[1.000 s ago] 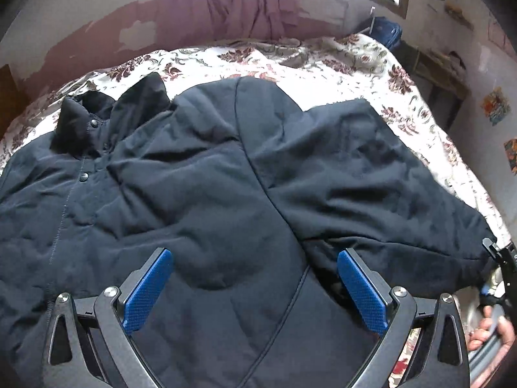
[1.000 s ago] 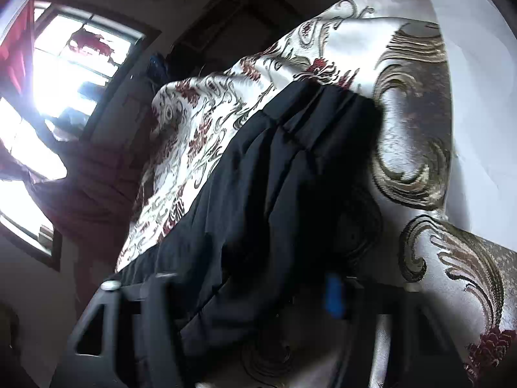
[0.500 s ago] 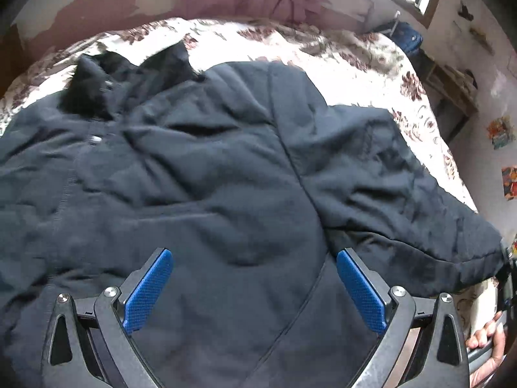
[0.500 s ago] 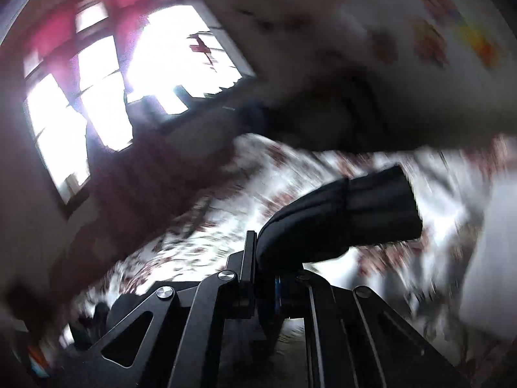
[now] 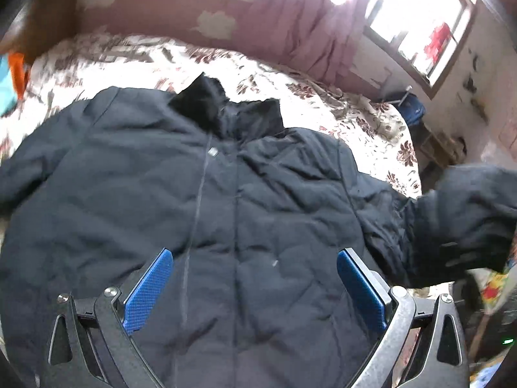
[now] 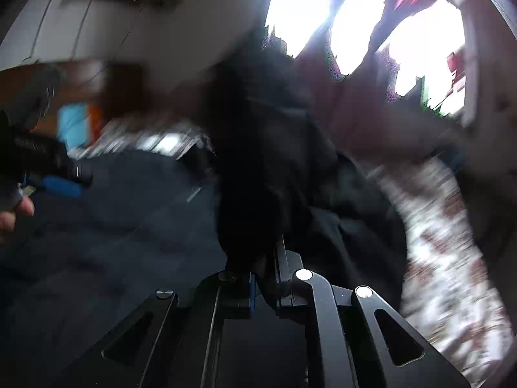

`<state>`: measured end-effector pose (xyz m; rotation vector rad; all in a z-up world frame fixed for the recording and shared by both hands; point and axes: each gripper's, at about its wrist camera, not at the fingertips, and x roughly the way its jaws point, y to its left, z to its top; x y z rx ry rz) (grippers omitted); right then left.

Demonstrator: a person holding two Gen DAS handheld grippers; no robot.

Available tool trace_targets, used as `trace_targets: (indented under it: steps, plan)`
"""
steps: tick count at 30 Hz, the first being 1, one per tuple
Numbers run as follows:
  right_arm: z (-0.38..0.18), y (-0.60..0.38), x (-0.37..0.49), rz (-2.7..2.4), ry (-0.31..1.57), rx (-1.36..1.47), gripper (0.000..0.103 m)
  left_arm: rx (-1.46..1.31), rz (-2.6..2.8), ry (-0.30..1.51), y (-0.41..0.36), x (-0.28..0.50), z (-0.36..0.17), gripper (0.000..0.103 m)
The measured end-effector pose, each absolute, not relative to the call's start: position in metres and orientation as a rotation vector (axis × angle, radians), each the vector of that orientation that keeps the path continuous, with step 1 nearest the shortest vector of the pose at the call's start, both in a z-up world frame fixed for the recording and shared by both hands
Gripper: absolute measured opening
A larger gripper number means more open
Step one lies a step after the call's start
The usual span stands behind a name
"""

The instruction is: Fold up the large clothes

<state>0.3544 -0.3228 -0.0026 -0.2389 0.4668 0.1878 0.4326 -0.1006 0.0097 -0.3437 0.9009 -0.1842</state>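
A large dark navy jacket point(image 5: 226, 213) lies front up on the bed, collar point(image 5: 226, 113) at the far side. My left gripper point(image 5: 255, 287) hovers open over the jacket's lower front, blue pads point(image 5: 148, 287) wide apart, holding nothing. My right gripper point(image 6: 265, 278) is shut on the jacket's right sleeve point(image 6: 265, 168), which rises lifted off the bed. That raised sleeve point(image 5: 468, 220) shows at the right in the left wrist view. The right wrist view is motion-blurred. The left gripper point(image 6: 58, 187) shows at its left edge.
The bed has a white floral cover point(image 5: 355, 110). A pink wall and curtain point(image 5: 300, 26) stand behind it, with a bright window point(image 5: 420, 16) at the far right. An orange and blue item point(image 5: 16, 74) sits at the far left. Furniture point(image 5: 446, 148) stands right of the bed.
My right gripper has swung the sleeve up and inward over the jacket. My left gripper has shifted left, toward the jacket's middle, still open.
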Motion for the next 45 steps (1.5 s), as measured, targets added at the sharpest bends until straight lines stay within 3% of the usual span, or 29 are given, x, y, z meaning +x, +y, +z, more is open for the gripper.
trace_targets:
  steps: [4,7,9,11,20,27,34,36,37,38,45]
  plan:
    - [-0.029,-0.317,0.373,0.289,0.656,-0.225,0.018,-0.442,-0.200,0.950,-0.078,0.414,-0.020,0.102]
    - [-0.040,-0.330,0.374,0.324,0.698,-0.208,0.020,-0.514,-0.223,0.985,-0.072,0.406,-0.042,0.102]
    - [-0.041,-0.340,0.366,0.394,0.691,-0.166,0.037,-0.546,-0.247,0.996,-0.072,0.404,-0.052,0.102]
    - [-0.041,-0.352,0.358,0.458,0.687,-0.131,0.087,-0.561,-0.276,1.003,-0.079,0.405,-0.058,0.102]
    - [-0.026,-0.406,0.314,0.232,0.448,-0.123,0.088,-0.640,-0.400,1.072,-0.120,0.424,-0.073,0.102]
    - [-0.035,-0.469,0.337,0.087,0.478,0.146,0.088,-0.653,-0.378,1.086,-0.144,0.441,-0.082,0.097]
    - [-0.046,-0.478,0.341,0.035,0.442,0.201,0.088,-0.603,-0.321,1.074,-0.159,0.467,-0.081,0.062]
    - [-0.044,-0.481,0.340,0.027,0.432,0.201,0.088,-0.556,-0.268,1.083,-0.161,0.471,-0.082,0.041]
    - [-0.042,-0.480,0.338,0.026,0.430,0.201,0.088,-0.535,-0.236,1.077,-0.160,0.472,-0.081,0.022]
    - [-0.040,-0.481,0.337,0.026,0.427,0.198,0.088,-0.527,-0.208,1.064,-0.158,0.471,-0.080,0.010]
    - [-0.028,-0.475,0.329,0.007,0.376,0.174,0.088,-0.492,-0.112,0.839,-0.138,0.455,-0.035,0.004]
